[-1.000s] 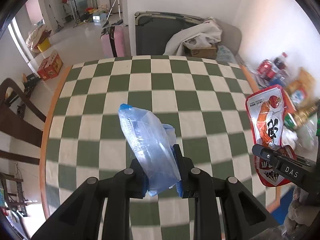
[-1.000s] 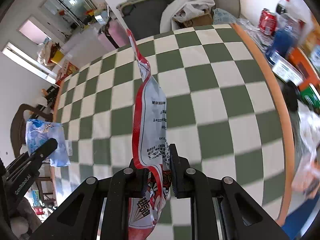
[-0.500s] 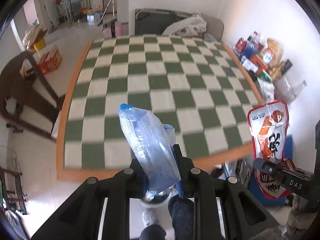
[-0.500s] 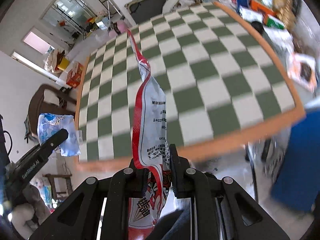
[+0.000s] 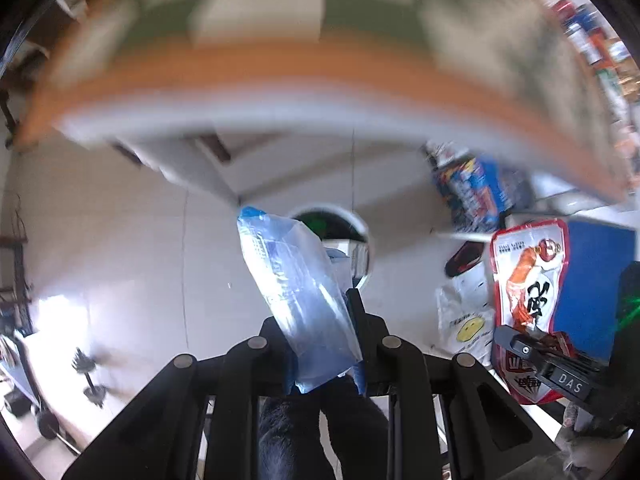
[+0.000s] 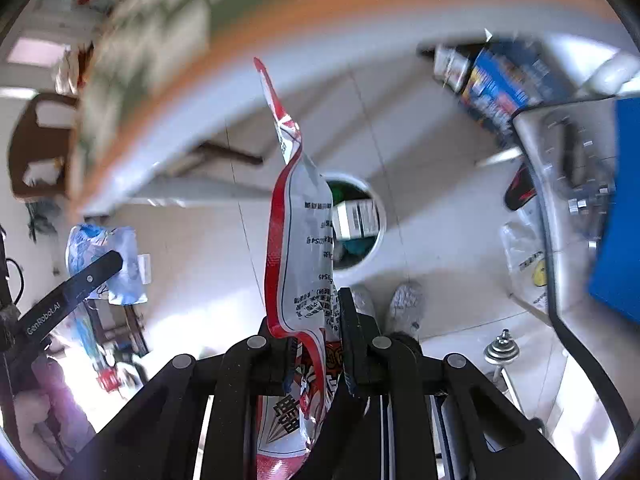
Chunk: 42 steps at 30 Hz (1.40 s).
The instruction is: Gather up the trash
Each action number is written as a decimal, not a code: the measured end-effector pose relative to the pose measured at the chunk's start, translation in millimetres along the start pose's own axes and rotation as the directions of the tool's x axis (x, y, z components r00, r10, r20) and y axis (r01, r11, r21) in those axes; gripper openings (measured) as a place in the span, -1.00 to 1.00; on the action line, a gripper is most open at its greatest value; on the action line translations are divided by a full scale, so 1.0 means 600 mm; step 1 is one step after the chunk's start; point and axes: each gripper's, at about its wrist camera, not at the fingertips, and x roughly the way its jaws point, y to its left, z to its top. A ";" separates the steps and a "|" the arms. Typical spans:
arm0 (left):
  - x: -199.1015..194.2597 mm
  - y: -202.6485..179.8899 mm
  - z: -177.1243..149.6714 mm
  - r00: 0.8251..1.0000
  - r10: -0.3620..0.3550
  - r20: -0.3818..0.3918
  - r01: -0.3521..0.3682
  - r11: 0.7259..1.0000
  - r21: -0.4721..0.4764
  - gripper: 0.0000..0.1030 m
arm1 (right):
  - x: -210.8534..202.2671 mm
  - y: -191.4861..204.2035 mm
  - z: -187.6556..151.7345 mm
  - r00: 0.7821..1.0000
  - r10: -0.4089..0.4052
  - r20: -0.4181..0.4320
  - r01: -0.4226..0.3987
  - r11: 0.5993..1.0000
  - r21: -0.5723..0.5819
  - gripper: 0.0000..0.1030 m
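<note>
My left gripper (image 5: 320, 312) is shut on a clear blue plastic wrapper (image 5: 296, 292) that stands up between its fingers. My right gripper (image 6: 314, 312) is shut on a red and white snack bag (image 6: 304, 240). Both point down at the floor, above a round white trash bin (image 5: 362, 236) whose mouth shows a box and dark rubbish inside (image 6: 356, 218). The wrappers partly hide the bin. The red snack bag (image 5: 526, 292) and right gripper also show at the right of the left wrist view; the blue wrapper (image 6: 106, 264) shows at the left of the right wrist view.
The orange table edge (image 5: 280, 68) with its green checked top arcs blurred across the top. On the floor lie blue boxes (image 5: 476, 192), a white plastic bag (image 5: 464, 320), a blue container (image 5: 592, 280), dumbbells (image 5: 90, 376) and a person's shoes (image 6: 404, 304).
Both grippers swung off the table top and dropped toward the floor, still holding their wrappers. The table edge now sits at the top and the trash bin has come into view.
</note>
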 end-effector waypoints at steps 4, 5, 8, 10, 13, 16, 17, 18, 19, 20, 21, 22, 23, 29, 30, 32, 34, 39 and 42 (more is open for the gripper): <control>0.169 0.036 0.003 0.996 -0.033 -0.085 0.029 0.999 -0.045 -0.62 | 0.178 -0.030 0.016 0.997 -0.021 -0.070 0.020 1.000 -0.016 -0.63; 0.204 0.045 0.005 0.994 -0.047 -0.100 0.041 0.997 -0.058 -0.61 | 0.213 -0.033 0.027 0.996 -0.020 -0.083 0.018 1.000 -0.015 -0.63; 0.306 0.075 0.013 0.987 -0.077 -0.140 0.065 0.994 -0.083 -0.57 | 0.325 -0.038 0.054 0.994 -0.015 -0.108 0.012 1.000 -0.028 -0.63; 0.362 0.088 0.020 0.983 -0.101 -0.153 0.089 0.993 -0.079 -0.56 | 0.387 -0.036 0.069 0.993 -0.012 -0.116 0.006 0.999 -0.051 -0.63; 0.413 0.101 0.036 0.981 -0.099 -0.165 0.091 0.994 -0.057 -0.34 | 0.465 -0.032 0.091 0.992 -0.003 -0.128 -0.006 0.998 -0.069 -0.63; 0.451 0.117 0.039 0.980 -0.092 -0.179 0.088 0.996 -0.030 0.51 | 0.542 -0.032 0.113 0.983 0.010 -0.181 -0.024 0.997 -0.071 -0.62; 0.460 0.120 0.040 0.980 -0.087 -0.181 0.084 0.996 -0.028 0.61 | 0.563 -0.032 0.120 0.981 0.016 -0.195 -0.028 0.998 -0.060 -0.62; 0.466 0.125 0.040 0.980 -0.079 -0.183 0.076 0.997 -0.027 0.64 | 0.576 -0.032 0.126 0.979 0.016 -0.201 -0.027 0.998 -0.054 -0.61; 0.468 0.130 0.039 0.980 -0.073 -0.185 0.069 0.997 -0.026 0.76 | 0.594 -0.032 0.131 0.974 0.021 -0.226 -0.033 0.998 -0.049 -0.48; 0.468 0.133 0.038 0.980 -0.066 -0.187 0.062 0.998 -0.025 0.92 | 0.607 -0.034 0.134 0.968 0.028 -0.250 -0.037 0.999 -0.033 -0.17; 0.466 0.138 0.037 0.982 -0.057 -0.183 0.053 0.998 -0.023 0.97 | 0.616 -0.035 0.136 0.964 0.033 -0.265 -0.039 0.999 -0.018 0.16; 0.459 0.141 0.035 0.984 -0.039 -0.172 0.037 0.999 -0.016 0.98 | 0.619 -0.036 0.138 0.963 0.034 -0.268 -0.038 0.999 -0.010 0.22; 0.455 0.143 0.034 0.987 -0.026 -0.161 0.025 1.000 -0.010 0.97 | 0.617 -0.037 0.138 0.964 0.010 -0.264 -0.014 1.000 -0.013 0.26; 0.391 0.153 0.019 0.995 0.084 -0.050 -0.083 0.996 0.027 0.97 | 0.551 -0.033 0.124 0.972 -0.153 -0.178 0.138 0.986 -0.093 0.71; 0.371 0.152 0.013 0.995 0.089 -0.039 -0.087 0.996 0.031 0.97 | 0.534 -0.035 0.123 0.970 -0.188 -0.151 0.171 0.978 -0.116 0.90; 0.338 0.149 0.000 0.995 0.092 -0.025 -0.092 0.995 0.026 0.97 | 0.488 -0.023 0.108 0.960 -0.267 -0.081 0.251 0.954 -0.166 1.00; 0.296 0.137 -0.016 0.996 0.085 -0.018 -0.085 0.996 0.029 0.98 | 0.438 -0.012 0.089 0.957 -0.289 -0.035 0.279 0.944 -0.178 1.00; 0.155 0.107 -0.068 0.999 0.046 0.003 -0.046 0.999 0.019 0.98 | 0.311 0.012 0.036 0.957 -0.289 0.041 0.291 0.942 -0.164 1.00; 0.061 0.089 -0.098 1.000 -0.004 0.008 0.003 1.000 0.004 0.98 | 0.200 0.028 -0.006 0.967 -0.247 0.069 0.255 0.957 -0.140 1.00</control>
